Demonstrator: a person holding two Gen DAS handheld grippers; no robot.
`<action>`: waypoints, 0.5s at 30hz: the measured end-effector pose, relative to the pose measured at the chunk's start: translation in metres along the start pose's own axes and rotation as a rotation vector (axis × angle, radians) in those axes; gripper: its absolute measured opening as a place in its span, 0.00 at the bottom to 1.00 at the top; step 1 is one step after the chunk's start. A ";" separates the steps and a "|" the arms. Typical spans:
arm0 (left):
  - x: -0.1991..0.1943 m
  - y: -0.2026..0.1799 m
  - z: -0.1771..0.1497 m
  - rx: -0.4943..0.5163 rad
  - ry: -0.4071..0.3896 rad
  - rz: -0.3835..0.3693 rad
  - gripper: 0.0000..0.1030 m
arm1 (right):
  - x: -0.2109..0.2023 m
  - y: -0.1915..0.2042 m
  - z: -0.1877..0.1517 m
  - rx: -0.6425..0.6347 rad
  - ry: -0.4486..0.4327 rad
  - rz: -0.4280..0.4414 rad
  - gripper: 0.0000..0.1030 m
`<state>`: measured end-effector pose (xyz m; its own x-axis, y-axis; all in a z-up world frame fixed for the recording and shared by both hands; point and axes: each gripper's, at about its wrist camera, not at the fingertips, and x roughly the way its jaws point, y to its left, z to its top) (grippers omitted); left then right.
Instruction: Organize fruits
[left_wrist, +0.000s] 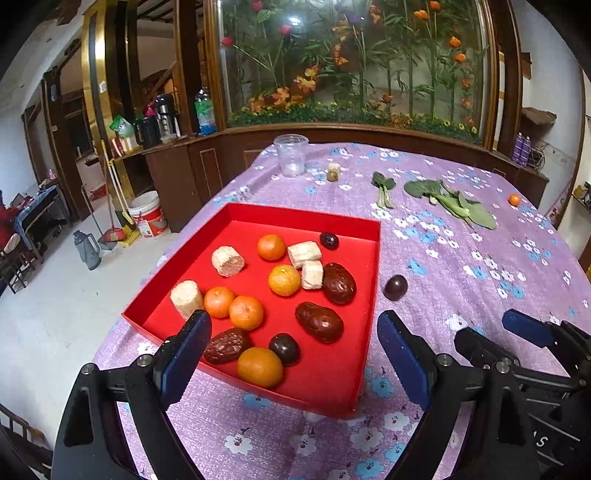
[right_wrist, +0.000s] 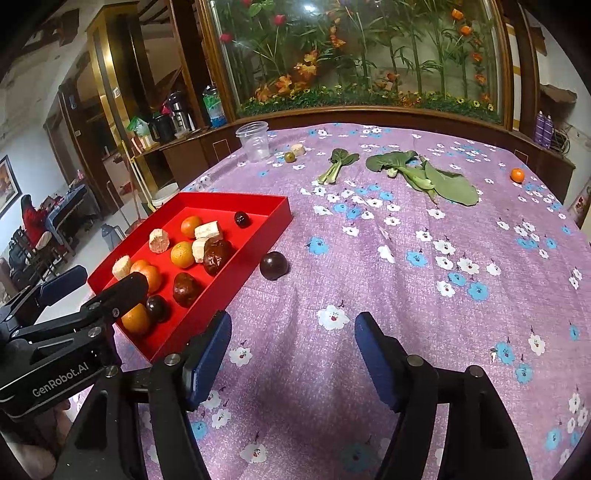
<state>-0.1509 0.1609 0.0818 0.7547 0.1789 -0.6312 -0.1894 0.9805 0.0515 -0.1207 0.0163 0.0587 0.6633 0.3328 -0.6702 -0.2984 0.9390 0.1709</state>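
A red tray (left_wrist: 369, 266) (right_wrist: 273, 210) on the purple flowered cloth holds several oranges, brown dates, dark plums and pale banana pieces. A dark plum (left_wrist: 395, 287) (right_wrist: 273, 265) lies on the cloth just right of the tray. A small orange (left_wrist: 513, 199) (right_wrist: 517, 175) lies far right. A banana piece (right_wrist: 297, 149) and a green fruit (left_wrist: 332, 175) (right_wrist: 289, 157) lie near the far edge. My left gripper (left_wrist: 295, 354) is open and empty over the tray's near edge. My right gripper (right_wrist: 293, 354) is open and empty over bare cloth.
A clear plastic cup (left_wrist: 291, 155) (right_wrist: 255, 142) stands at the far left of the table. Green leafy vegetables (left_wrist: 450, 203) (right_wrist: 424, 173) lie at the back. The table's left edge drops to the floor beside the tray.
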 end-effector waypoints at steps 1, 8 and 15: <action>-0.002 0.002 0.000 -0.005 -0.016 0.008 0.88 | -0.001 0.001 0.000 -0.005 -0.004 -0.001 0.72; -0.048 0.019 0.007 -0.086 -0.245 0.162 1.00 | -0.008 0.015 -0.001 -0.051 -0.039 -0.004 0.78; -0.057 0.038 0.000 -0.170 -0.251 0.262 1.00 | -0.008 0.041 0.003 -0.109 -0.027 0.023 0.82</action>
<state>-0.2015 0.1881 0.1196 0.7933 0.4556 -0.4038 -0.4809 0.8757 0.0433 -0.1363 0.0523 0.0735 0.6735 0.3578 -0.6468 -0.3855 0.9166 0.1057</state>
